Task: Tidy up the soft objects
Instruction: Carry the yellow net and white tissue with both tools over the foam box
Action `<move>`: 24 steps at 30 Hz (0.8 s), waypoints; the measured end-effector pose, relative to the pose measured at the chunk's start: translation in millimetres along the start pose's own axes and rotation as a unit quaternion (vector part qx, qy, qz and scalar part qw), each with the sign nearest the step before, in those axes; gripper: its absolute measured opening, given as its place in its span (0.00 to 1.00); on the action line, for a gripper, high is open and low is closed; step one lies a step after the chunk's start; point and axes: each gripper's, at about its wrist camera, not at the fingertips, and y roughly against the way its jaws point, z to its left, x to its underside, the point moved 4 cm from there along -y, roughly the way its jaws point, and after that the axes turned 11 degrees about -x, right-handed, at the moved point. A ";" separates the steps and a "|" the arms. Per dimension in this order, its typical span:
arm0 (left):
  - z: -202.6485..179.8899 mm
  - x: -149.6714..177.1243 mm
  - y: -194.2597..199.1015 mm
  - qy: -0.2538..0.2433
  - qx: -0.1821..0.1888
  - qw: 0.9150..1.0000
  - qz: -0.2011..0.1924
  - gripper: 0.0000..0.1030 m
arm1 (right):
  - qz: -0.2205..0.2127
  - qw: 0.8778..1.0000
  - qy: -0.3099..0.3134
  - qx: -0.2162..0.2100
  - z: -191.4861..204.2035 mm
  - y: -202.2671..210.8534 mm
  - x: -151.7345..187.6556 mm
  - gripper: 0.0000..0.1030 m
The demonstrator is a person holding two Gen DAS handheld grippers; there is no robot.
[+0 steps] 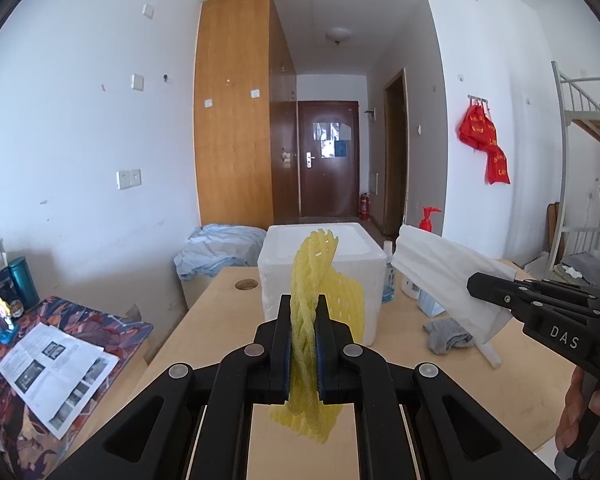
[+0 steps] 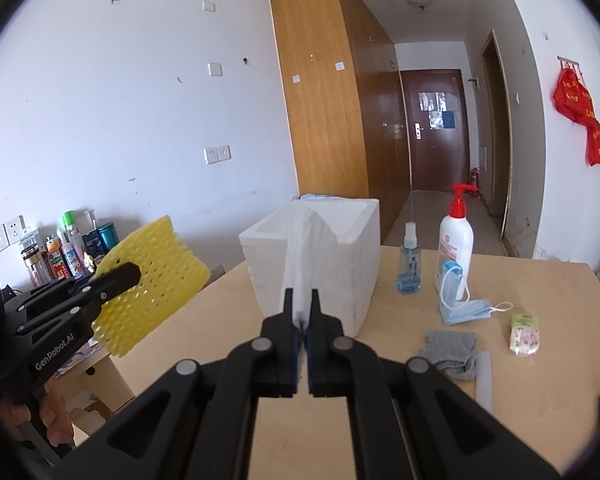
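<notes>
My left gripper (image 1: 304,304) is shut on a yellow foam net sleeve (image 1: 320,280), held up above the wooden table in front of the white foam box (image 1: 320,256). From the right wrist view the same yellow net (image 2: 148,280) sticks out of the left gripper (image 2: 134,274) at the left. My right gripper (image 2: 301,296) is shut on a white tissue (image 2: 306,248) that stands up before the foam box (image 2: 320,256). In the left wrist view the tissue (image 1: 444,272) hangs from the right gripper (image 1: 474,280). A grey sock (image 2: 448,354) lies on the table.
A red-pump lotion bottle (image 2: 456,236), a small blue spray bottle (image 2: 409,268), a blue face mask (image 2: 464,304) and a tissue packet (image 2: 524,334) stand right of the box. A side table with papers (image 1: 56,368) and bottles (image 1: 4,296) is at the left.
</notes>
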 end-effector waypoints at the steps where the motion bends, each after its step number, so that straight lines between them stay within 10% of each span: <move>1: -0.3 -1.5 -2.6 0.000 0.001 1.000 0.001 0.09 | 0.000 1.000 0.000 0.002 -1.8 -1.0 -1.6 0.05; 24: -4.3 -42.6 -87.9 0.000 0.032 0.999 0.019 0.09 | 0.025 0.999 0.009 0.020 -29.8 -57.2 -48.4 0.05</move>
